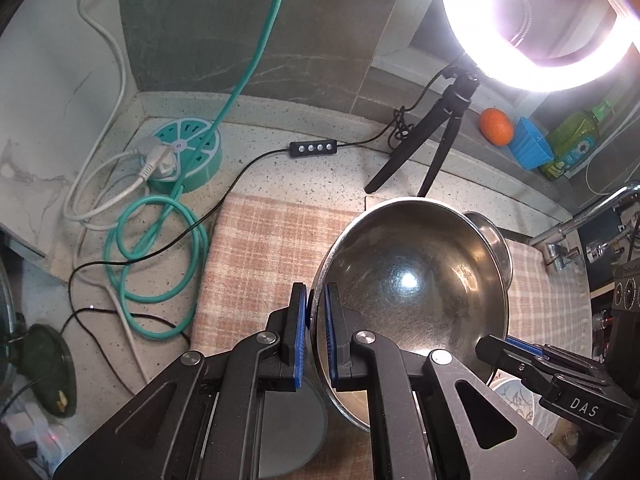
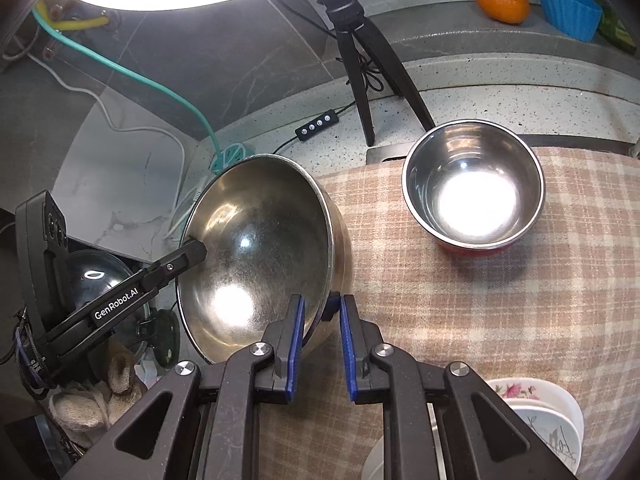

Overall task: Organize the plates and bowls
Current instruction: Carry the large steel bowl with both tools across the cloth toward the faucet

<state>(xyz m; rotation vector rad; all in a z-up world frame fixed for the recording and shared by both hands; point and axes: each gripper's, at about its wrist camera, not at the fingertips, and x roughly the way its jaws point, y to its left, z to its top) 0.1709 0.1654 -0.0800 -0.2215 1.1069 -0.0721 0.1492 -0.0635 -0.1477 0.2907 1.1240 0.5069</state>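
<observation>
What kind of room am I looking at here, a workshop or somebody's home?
Most likely a home kitchen. A speckled stone counter runs along a tiled wall, a metal tap stands at its end, and steel bowls sit on a checked cloth, with a bottle of what looks like dish soap nearby.

Ring light (image 1: 538, 20) blazing on its tripod (image 1: 432, 136), teal power hub (image 1: 188, 152) far left, orange (image 2: 502, 1) by blue cup (image 2: 568, 8) far right.
</observation>
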